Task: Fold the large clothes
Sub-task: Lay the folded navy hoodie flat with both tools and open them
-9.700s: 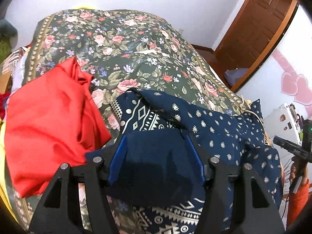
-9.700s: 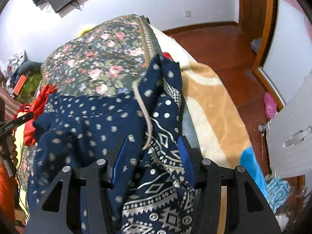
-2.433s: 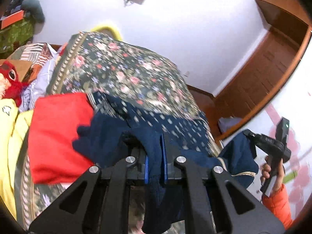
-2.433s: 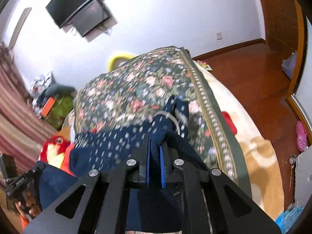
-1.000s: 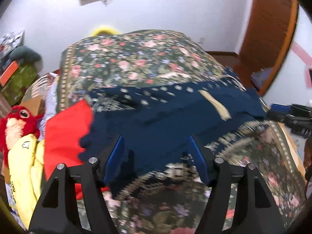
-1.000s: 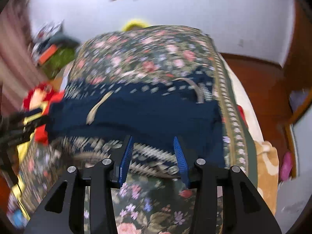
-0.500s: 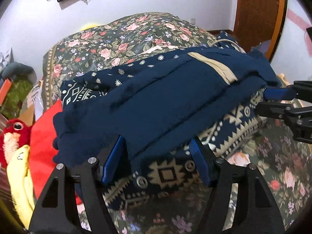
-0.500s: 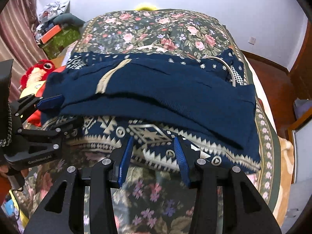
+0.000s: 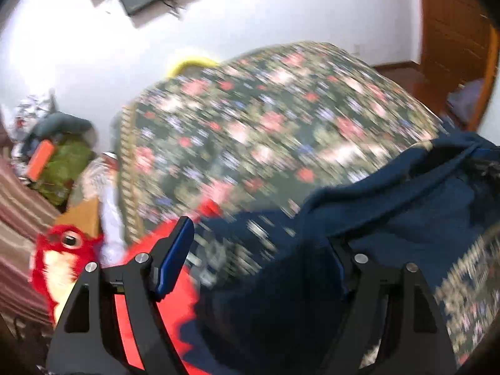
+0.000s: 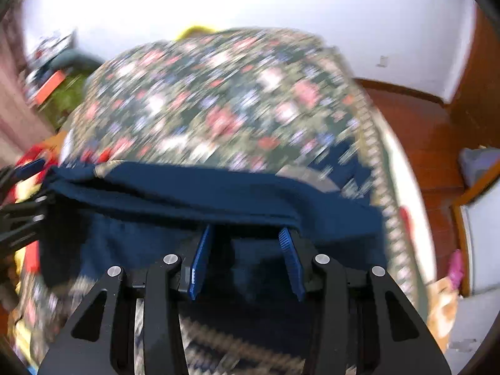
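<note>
A large dark navy garment with white patterned bands lies on the floral bedspread [image 9: 281,118]. In the left wrist view it [image 9: 390,218] fills the lower right, and its near edge drapes over my right finger. My left gripper [image 9: 262,250] is open with the navy cloth between its fingers. In the right wrist view the garment [image 10: 203,193] stretches across the middle, its folded edge just beyond my fingertips. My right gripper [image 10: 247,240] is open with cloth under and between its fingers. Both views are motion-blurred.
A red garment [image 9: 175,297] lies under the left gripper's left finger. A red plush toy [image 9: 62,250] and a clutter pile [image 9: 56,162] sit left of the bed. The wooden floor [image 10: 422,118] and a door [image 9: 453,31] are on the right.
Both grippers stay open but have swung upward and moved in closer to the navy garment's near edge. The cloth now lies between and over the fingers, and both views blur.
</note>
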Action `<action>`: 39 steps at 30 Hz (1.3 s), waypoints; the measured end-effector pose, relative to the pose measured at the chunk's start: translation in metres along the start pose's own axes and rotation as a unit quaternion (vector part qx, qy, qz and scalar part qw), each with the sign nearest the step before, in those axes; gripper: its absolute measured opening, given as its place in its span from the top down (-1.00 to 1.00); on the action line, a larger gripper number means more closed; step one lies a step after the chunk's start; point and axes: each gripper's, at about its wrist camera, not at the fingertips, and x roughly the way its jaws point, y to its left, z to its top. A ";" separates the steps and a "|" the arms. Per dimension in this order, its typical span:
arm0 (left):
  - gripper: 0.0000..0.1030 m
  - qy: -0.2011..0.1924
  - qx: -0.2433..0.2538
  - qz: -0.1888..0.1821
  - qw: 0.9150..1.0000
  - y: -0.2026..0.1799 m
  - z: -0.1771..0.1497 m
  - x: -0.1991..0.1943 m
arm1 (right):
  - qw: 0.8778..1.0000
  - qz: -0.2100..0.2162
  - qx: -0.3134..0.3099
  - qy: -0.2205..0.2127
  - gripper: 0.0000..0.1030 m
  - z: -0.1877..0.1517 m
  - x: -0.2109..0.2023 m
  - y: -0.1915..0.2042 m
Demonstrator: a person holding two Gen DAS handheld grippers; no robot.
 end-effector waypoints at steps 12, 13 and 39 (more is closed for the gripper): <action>-0.49 -0.041 -0.095 -0.007 0.995 0.057 -0.006 -0.044 | 0.997 0.036 0.000 -0.069 0.22 -0.008 -0.065 0.010; -0.49 -0.038 -0.090 -0.014 0.995 0.052 -0.010 -0.044 | 0.997 0.043 -0.006 -0.068 0.22 -0.010 -0.065 0.013; -0.58 0.040 -0.058 -0.192 0.979 -0.027 -0.139 -0.029 | 0.998 0.045 -0.017 0.047 -0.45 -0.107 -0.005 -0.031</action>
